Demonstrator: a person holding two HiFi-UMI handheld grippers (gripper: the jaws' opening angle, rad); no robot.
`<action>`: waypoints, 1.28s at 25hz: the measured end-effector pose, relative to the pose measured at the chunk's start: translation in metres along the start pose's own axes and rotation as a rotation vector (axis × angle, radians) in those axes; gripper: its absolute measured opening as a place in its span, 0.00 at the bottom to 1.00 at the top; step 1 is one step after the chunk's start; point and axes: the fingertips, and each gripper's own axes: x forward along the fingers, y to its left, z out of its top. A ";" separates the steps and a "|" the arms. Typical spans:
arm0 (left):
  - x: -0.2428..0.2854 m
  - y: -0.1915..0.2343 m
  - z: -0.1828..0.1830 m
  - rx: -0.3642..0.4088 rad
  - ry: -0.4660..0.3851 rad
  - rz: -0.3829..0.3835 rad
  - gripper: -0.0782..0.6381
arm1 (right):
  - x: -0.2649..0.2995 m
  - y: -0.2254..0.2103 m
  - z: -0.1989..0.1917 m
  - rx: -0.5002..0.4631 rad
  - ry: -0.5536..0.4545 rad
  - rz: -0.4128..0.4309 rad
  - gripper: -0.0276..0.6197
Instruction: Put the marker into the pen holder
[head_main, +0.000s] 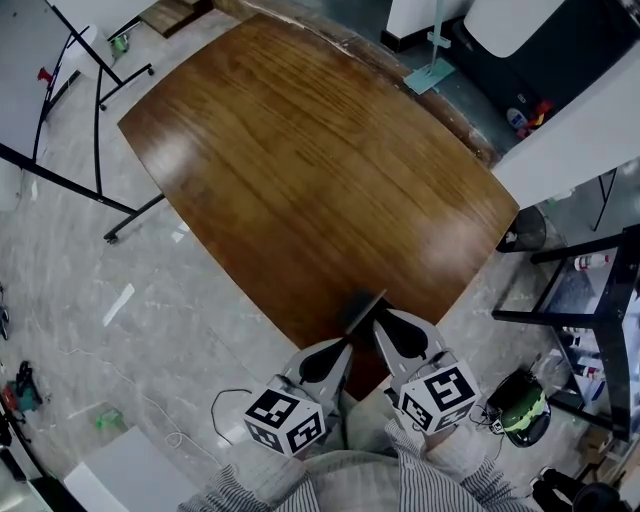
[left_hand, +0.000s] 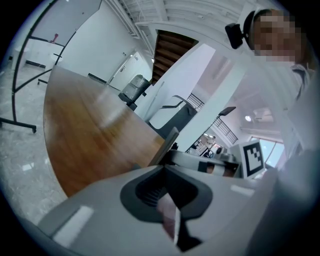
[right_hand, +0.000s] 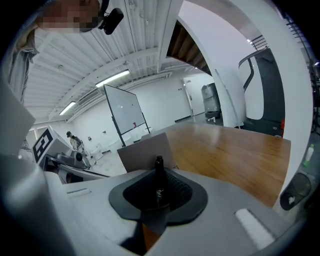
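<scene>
The right gripper (right_hand: 157, 190) is pinching a black marker (right_hand: 158, 167) upright between its jaws, just in front of the grey pen holder (right_hand: 145, 150). The left gripper (left_hand: 162, 167) seems to be clamping the holder's wall, though that view is unclear. The person is working on the insertion step. The next move calls for lining the marker up over the holder's opening, above the table (head_main: 300, 170).

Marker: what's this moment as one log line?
right gripper: shut on black marker | left gripper: holds grey pen holder | marker not yet inside
</scene>
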 end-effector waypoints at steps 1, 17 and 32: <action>0.001 0.000 0.000 -0.001 -0.001 -0.001 0.12 | 0.001 -0.001 0.000 -0.002 0.003 -0.001 0.11; 0.003 -0.002 0.012 -0.003 -0.004 -0.021 0.12 | 0.009 0.001 0.002 -0.051 0.067 -0.043 0.14; 0.000 -0.014 0.015 0.016 -0.017 -0.054 0.12 | -0.006 0.003 0.014 -0.071 0.040 -0.061 0.21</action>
